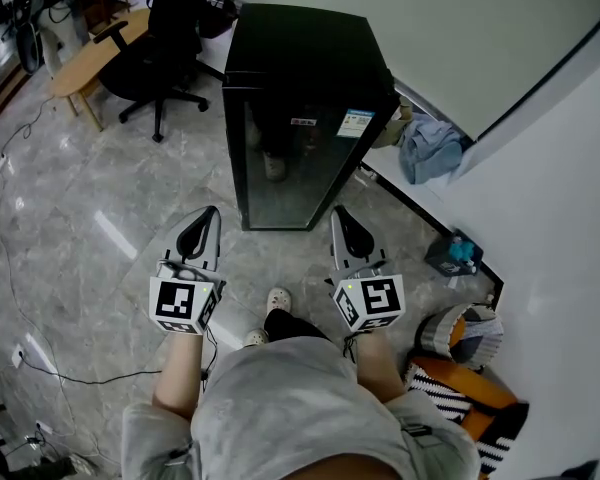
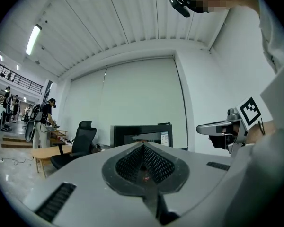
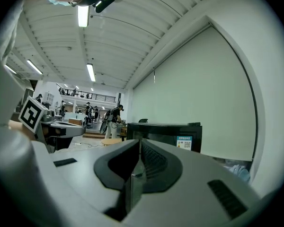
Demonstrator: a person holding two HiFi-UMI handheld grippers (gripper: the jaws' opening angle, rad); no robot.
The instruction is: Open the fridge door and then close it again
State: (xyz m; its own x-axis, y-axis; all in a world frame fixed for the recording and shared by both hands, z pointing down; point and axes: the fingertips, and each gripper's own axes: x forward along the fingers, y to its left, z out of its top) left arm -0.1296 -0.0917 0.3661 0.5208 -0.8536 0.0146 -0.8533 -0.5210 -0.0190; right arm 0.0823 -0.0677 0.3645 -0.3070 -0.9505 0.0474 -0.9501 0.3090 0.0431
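Both grippers point level, empty and closed: the left gripper (image 1: pixel 210 214) has its jaws pressed together with nothing between them, and the right gripper (image 1: pixel 339 213) likewise shows its jaws meeting at the tip on nothing at all. Neither touches anything. Ahead of them, well apart on the polished stone floor (image 1: pixel 110 218), stands the fridge (image 1: pixel 302 78), a low black cabinet with a dark glass door (image 1: pixel 285 173) that is shut, a small label (image 1: pixel 357 123) at its upper corner. A blue cloth (image 1: pixel 430 148) lies beside it by the wall, a chair (image 1: pixel 170 28) beyond.

The door is likely stiff to start, held by a seal, then free on its hinge; the glass looks smooth and breakable, so it should not be knocked or pinched. The cabinet seems light enough to slide on this slick floor if tugged sharply. No handle can be made out (nor which side carries the hinge), so the best hold is probably the door's free vertical edge or rim, pulled slowly.
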